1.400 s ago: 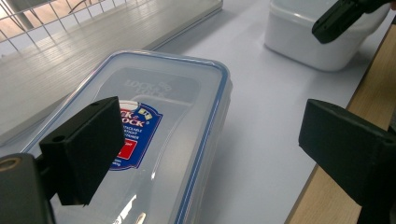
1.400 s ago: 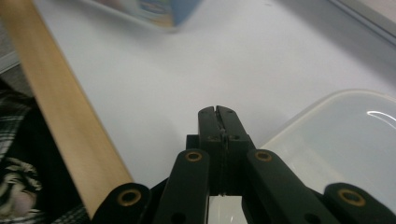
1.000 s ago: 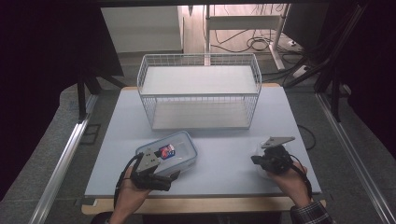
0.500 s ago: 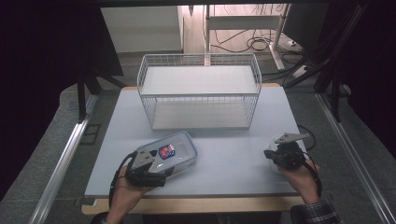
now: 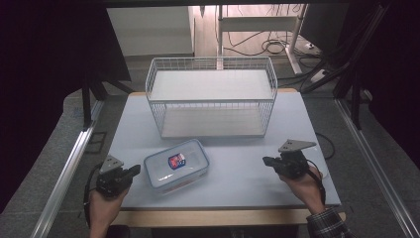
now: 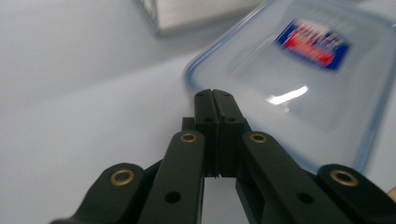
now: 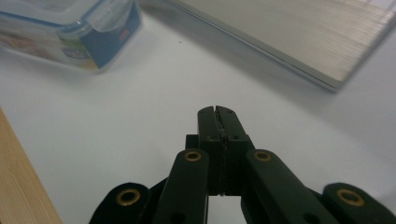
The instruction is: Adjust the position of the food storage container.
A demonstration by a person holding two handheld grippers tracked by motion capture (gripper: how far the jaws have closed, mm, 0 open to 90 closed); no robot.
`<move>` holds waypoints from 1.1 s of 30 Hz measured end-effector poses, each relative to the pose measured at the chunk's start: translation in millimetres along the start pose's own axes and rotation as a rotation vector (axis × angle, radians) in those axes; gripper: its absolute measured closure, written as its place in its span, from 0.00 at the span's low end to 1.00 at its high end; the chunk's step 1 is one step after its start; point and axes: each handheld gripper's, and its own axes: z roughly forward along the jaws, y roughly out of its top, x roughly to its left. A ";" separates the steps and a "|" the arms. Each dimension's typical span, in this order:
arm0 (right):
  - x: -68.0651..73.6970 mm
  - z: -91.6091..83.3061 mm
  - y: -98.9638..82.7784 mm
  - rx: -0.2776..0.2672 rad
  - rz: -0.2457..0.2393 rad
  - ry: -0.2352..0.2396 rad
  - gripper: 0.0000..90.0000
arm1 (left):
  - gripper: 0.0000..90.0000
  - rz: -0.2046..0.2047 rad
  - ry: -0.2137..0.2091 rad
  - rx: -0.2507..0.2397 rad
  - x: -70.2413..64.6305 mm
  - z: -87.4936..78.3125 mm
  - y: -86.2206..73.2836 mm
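Beside the plastic container, at its left end, my left gripper sits low over the pale table, its jaws having just been closing; now they are pressed together with nothing between them. From the left gripper view, the joined tips point at the container's near corner, just short of its blue rim, and the red-and-blue label on the clear lid lies beyond them. That container rests flat on the table in front of the white wire basket, nearer the basket's left half and a little apart from it, turned at a slight angle to the table's edge. Well to the container's right, my right gripper is held above the table with its jaws likewise closed on nothing, pointing back toward the container. In the right gripper view, the closed tips hang over bare tabletop, with the container's blue-edged corner off at the upper left and the basket's floor panel at the upper right. A wooden strip borders the table on my side.
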 end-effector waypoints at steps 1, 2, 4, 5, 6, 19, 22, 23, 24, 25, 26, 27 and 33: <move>2.0 3.2 2.0 0.000 -0.004 0.008 0.99 | 1.00 -0.003 -0.004 0.021 0.2 4.2 -1.0; 4.1 6.8 4.1 0.001 -0.009 0.017 0.99 | 1.00 0.000 -0.006 0.039 -1.0 8.8 -1.5; 7.7 14.0 8.3 0.009 -0.022 0.029 0.99 | 1.00 0.024 0.032 0.070 -5.6 15.6 -0.7; 9.2 17.7 10.4 0.011 -0.030 0.032 0.99 | 1.00 0.033 0.048 0.083 -6.7 17.5 0.5; 10.4 21.6 12.7 0.013 -0.034 0.036 0.99 | 1.00 0.034 0.049 0.086 -6.5 18.5 1.1; 19.5 69.6 34.9 0.036 -0.058 0.070 0.99 | 1.00 0.050 -0.004 0.104 -13.8 54.0 19.8; 20.2 78.3 37.0 0.042 -0.057 0.065 0.99 | 1.00 0.056 -0.020 0.099 -16.1 64.0 26.5; 20.2 81.1 37.8 0.044 -0.055 0.066 0.99 | 1.00 0.059 -0.027 0.098 -17.5 67.5 29.2; 20.6 84.1 38.6 0.045 -0.048 0.069 0.99 | 1.00 0.060 -0.034 0.097 -19.3 71.2 31.9; 21.0 86.7 39.2 0.050 -0.042 0.073 0.99 | 1.00 0.064 -0.044 0.097 -20.8 75.2 34.8; 21.2 89.4 39.6 0.048 -0.040 0.072 0.99 | 1.00 0.065 -0.054 0.094 -22.6 79.4 37.7; 21.3 91.6 39.8 0.052 -0.038 0.071 0.99 | 1.00 0.068 -0.066 0.094 -24.6 83.4 40.5; 17.3 86.2 37.1 0.068 -0.012 0.040 0.99 | 0.99 0.073 -0.142 0.087 -38.4 100.6 51.8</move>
